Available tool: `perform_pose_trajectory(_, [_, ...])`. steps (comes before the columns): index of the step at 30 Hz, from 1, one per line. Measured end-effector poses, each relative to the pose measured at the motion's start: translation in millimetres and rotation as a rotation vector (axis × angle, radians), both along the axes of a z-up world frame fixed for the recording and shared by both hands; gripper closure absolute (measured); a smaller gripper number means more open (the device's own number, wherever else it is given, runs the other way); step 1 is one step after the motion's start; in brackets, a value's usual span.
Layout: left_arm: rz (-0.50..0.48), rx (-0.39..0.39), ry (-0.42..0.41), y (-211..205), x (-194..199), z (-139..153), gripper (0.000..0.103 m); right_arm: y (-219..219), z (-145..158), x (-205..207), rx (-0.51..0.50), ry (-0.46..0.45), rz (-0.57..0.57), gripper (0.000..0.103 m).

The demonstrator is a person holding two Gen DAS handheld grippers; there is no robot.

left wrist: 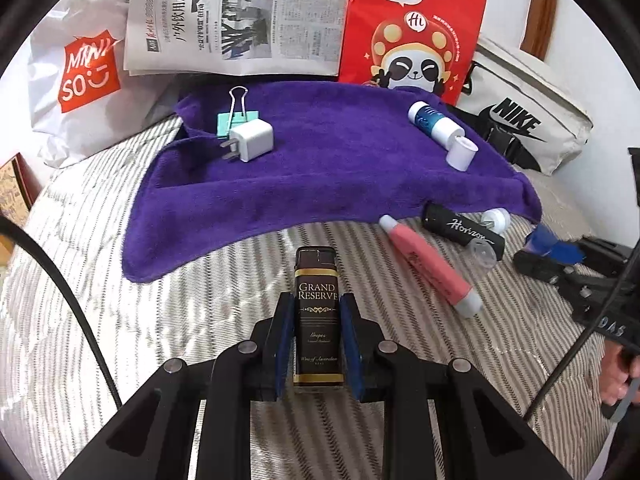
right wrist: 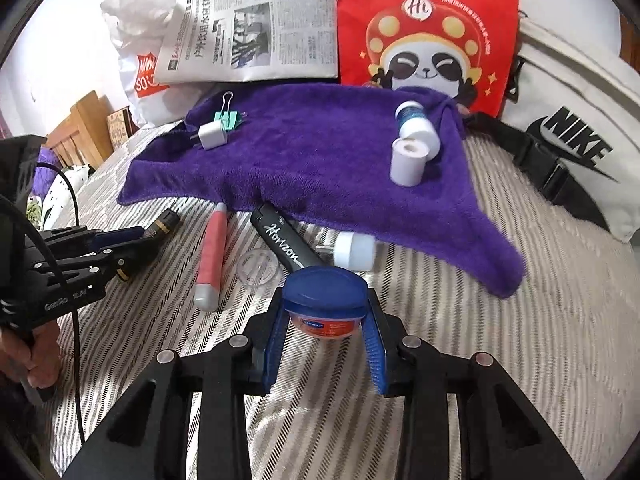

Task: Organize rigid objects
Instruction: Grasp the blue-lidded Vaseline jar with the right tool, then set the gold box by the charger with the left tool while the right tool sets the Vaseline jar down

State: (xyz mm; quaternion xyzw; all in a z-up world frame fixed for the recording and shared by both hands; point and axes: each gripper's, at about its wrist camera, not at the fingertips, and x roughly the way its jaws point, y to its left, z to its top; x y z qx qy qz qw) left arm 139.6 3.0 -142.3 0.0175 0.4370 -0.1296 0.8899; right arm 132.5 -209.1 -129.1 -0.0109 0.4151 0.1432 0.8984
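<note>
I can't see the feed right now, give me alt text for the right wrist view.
The right gripper is shut on a small blue-lidded jar above a striped bedspread. Ahead, a pink tube, a black "Horizon" stick, a clear round lid and a white round plug lie by a purple towel carrying a white charger, a teal binder clip and white containers.
</note>
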Motion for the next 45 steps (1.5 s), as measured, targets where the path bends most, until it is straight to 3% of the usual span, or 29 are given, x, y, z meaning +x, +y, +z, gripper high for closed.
perform_pose_trajectory(22, [0.021,-0.111,-0.012,30.7,16.3,38.5,0.081,-8.2,24.4,9.1,0.084,-0.043,0.019,0.067])
perform_pose_trajectory(35, [0.009,-0.076,-0.036,18.7,70.3,60.9,0.081,-15.5,49.0,57.1,0.085,-0.099,0.000,0.067])
perform_pose_trajectory(45, [-0.016,-0.050,0.005,9.0,110.4,44.5,0.081,-24.5,23.9,95.1,0.073,-0.012,-0.054,0.067])
